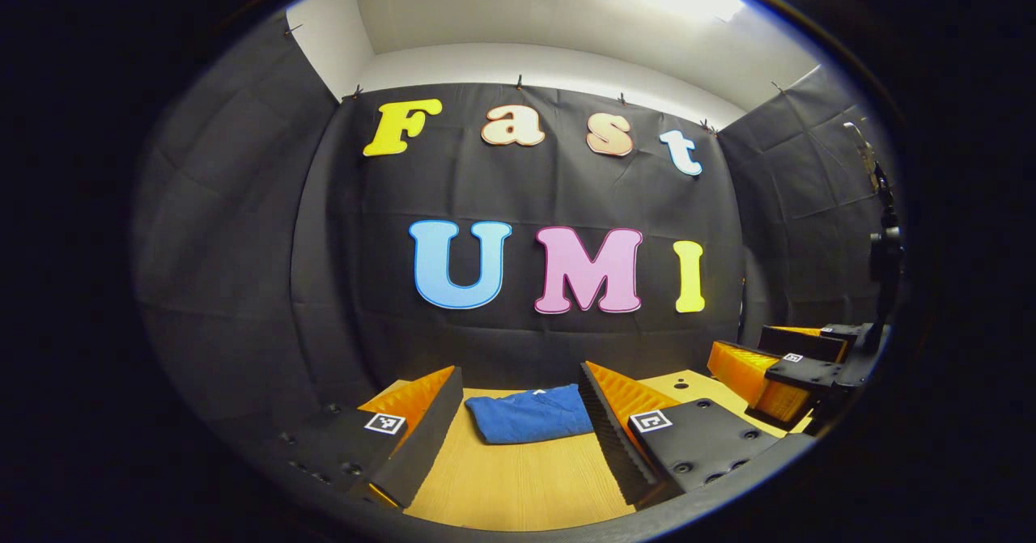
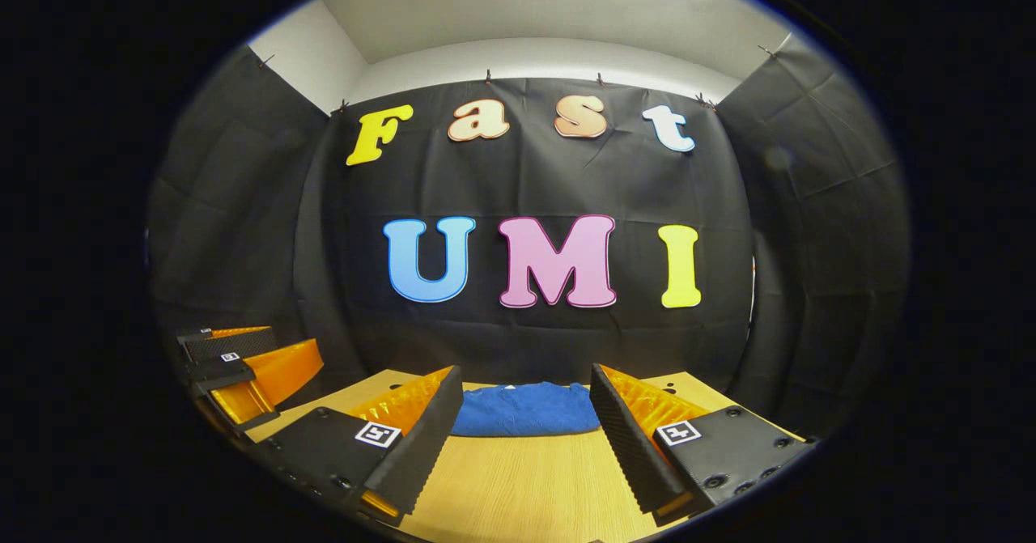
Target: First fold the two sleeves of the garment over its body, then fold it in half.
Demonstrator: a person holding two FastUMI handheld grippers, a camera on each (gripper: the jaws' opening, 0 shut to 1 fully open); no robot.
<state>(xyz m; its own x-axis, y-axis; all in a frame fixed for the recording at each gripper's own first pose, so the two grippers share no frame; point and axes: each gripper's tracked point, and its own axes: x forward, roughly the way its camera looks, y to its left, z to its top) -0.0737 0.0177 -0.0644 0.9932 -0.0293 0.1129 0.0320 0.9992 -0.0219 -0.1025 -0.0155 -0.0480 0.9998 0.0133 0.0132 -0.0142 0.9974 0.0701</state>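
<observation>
A: Nearest the lens in the left gripper view, the left gripper (image 1: 518, 438): jaws wide apart, nothing between them, held above the wooden bench (image 1: 518, 486).

B: Same on the right gripper (image 2: 526, 434) in the right gripper view. Jaws spread, empty, off the bench.

A: Blue garment (image 1: 530, 415) lies straight ahead of both, on the bench toward the far edge, close under the black cloth wall (image 1: 566, 187). Well apart from either pair of jaws.

B: Its long axis runs side to side, across the line of the fingers. From the right gripper view the garment (image 2: 526, 410) sits centred in the gap; from the left it sits centred too, perhaps a shade left.

A: Neither hand is clearly nearer. The two grippers hang side by side; the right one (image 1: 797, 377) shows at the right edge of the left gripper view.

B: And the left one (image 2: 243, 373) at my left edge.

A: Look of the garment: a compact, flat rectangle, edges fairly square, no sleeve sticking out, a few soft wrinkles.

B: Judgement: sleeves in, half fold done. Any further move means reaching forward and down.
</observation>
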